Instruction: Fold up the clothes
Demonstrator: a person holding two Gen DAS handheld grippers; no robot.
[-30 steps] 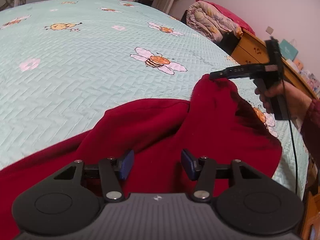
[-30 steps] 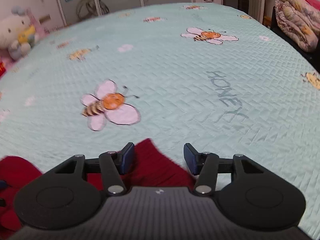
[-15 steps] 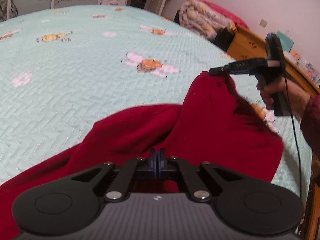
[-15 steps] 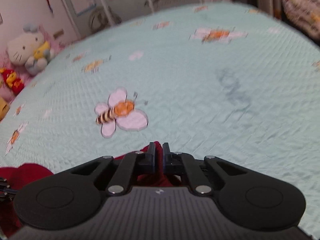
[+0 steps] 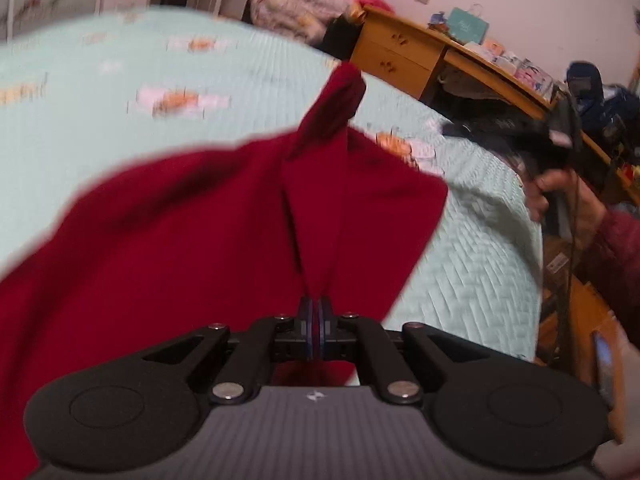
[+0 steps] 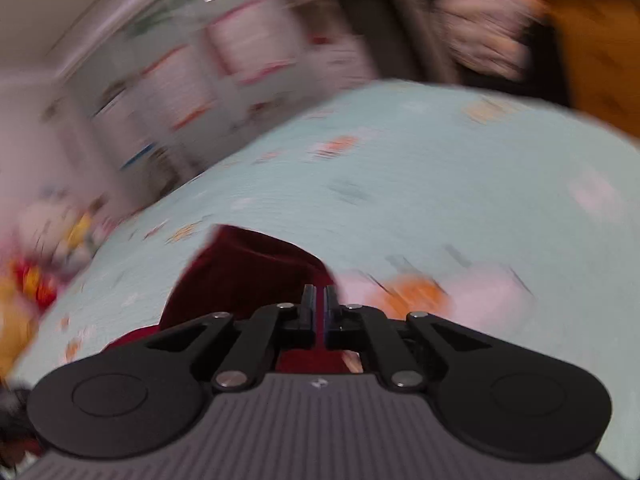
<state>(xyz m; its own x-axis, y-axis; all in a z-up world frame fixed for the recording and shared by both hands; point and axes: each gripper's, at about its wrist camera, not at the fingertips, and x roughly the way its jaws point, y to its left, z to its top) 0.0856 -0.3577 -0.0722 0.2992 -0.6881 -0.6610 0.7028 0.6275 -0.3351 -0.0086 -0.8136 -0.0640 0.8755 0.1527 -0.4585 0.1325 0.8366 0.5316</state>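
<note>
I judge I'm at the lift: both grippers have the red garment (image 5: 192, 216) pinched and raised off the bed (image 5: 120, 128), ready to spread or fold it over. My left gripper (image 5: 316, 312) is clenched on a fold of it; my right gripper (image 6: 320, 300) looks clamped on cloth too, though that view is badly blurred. Next I'd need both hands moving together, keeping the cloth taut. The garment is soft and heavy-looking, with one corner sticking up above the bed.
</note>
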